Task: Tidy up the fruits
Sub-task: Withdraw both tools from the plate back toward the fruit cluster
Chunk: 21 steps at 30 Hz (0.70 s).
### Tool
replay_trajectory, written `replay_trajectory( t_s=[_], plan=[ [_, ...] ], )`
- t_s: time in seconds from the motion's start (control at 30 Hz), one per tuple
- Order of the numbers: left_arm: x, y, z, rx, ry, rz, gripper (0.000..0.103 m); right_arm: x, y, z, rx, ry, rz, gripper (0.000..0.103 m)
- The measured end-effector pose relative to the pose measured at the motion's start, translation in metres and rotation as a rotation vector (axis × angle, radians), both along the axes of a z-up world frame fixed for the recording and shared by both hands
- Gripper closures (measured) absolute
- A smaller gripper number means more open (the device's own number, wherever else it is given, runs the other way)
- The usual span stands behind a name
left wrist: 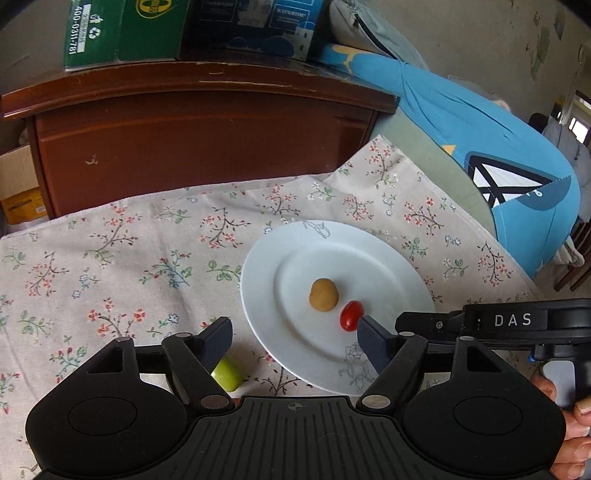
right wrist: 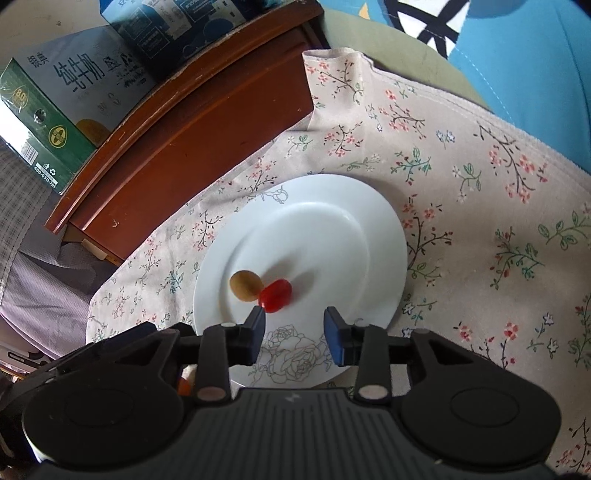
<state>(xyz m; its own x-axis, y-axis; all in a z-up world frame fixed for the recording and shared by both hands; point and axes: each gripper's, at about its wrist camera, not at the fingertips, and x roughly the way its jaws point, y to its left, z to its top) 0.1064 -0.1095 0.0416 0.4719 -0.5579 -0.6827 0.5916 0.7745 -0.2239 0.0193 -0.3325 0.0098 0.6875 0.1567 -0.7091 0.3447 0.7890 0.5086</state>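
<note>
A white plate (left wrist: 388, 258) lies on the floral tablecloth and holds a round brown fruit (left wrist: 323, 294) and a red cherry tomato (left wrist: 351, 315) side by side. A small green fruit (left wrist: 227, 374) lies on the cloth left of the plate, partly hidden behind my left gripper's left finger. My left gripper (left wrist: 295, 339) is open and empty, above the plate's near left rim. In the right wrist view the plate (right wrist: 354, 221), brown fruit (right wrist: 245, 285) and tomato (right wrist: 275, 294) show. My right gripper (right wrist: 294, 326) is open and empty, just short of the tomato.
A dark wooden cabinet (left wrist: 192, 147) stands behind the table, with cartons (left wrist: 122, 33) on top. A person in a blue shirt (left wrist: 498, 166) sits at the far right edge. The right gripper's body (left wrist: 517, 321) shows in the left wrist view. The cloth (right wrist: 498, 221) extends right of the plate.
</note>
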Motion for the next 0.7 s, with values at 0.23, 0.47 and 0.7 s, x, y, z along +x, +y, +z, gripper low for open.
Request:
replay_trajectory(
  t_s=[0.23,0.47,0.7],
  plan=[
    [-0.005,0.02,0.014,0.03,-0.003,0.069,0.015,-0.001,0.011,0.007,-0.083,-0.018,0.041,0.062],
    [-0.025,0.044,0.012,0.054,-0.002,0.112,0.014,-0.015,0.02,0.008,-0.106,-0.019,0.06,0.058],
    [-0.049,0.06,0.0,0.099,0.011,0.151,0.014,-0.035,0.034,0.011,-0.092,-0.026,0.092,0.058]
  ],
)
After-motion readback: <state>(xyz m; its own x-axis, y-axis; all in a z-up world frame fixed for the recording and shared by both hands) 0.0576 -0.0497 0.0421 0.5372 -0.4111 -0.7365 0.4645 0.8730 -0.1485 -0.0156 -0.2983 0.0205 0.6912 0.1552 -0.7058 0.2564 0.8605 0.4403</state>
